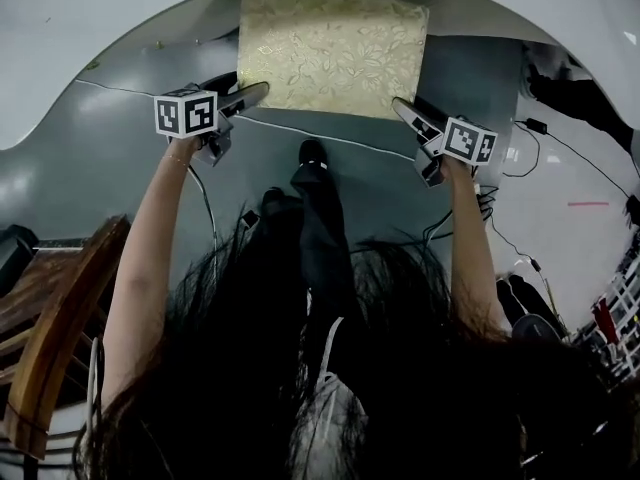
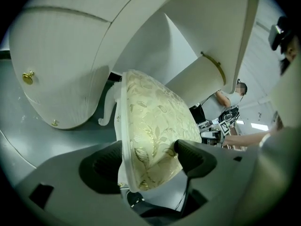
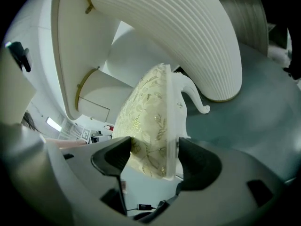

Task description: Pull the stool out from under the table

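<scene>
The cream, leaf-patterned cushioned stool with a white frame (image 1: 330,53) stands at the upper centre of the head view. Most of its seat shows in front of the white curved table (image 1: 60,58), but its far edge is still under the rim. The left gripper (image 1: 255,93) and right gripper (image 1: 405,110) straddle its near corners, jaws wide and not clamped on the seat edge between them. By my reading, gripping and the rest of the pull remain.

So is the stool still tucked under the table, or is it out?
Mostly out. The head view shows nearly the whole stool over open floor; only its far edge meets the table rim.
</scene>
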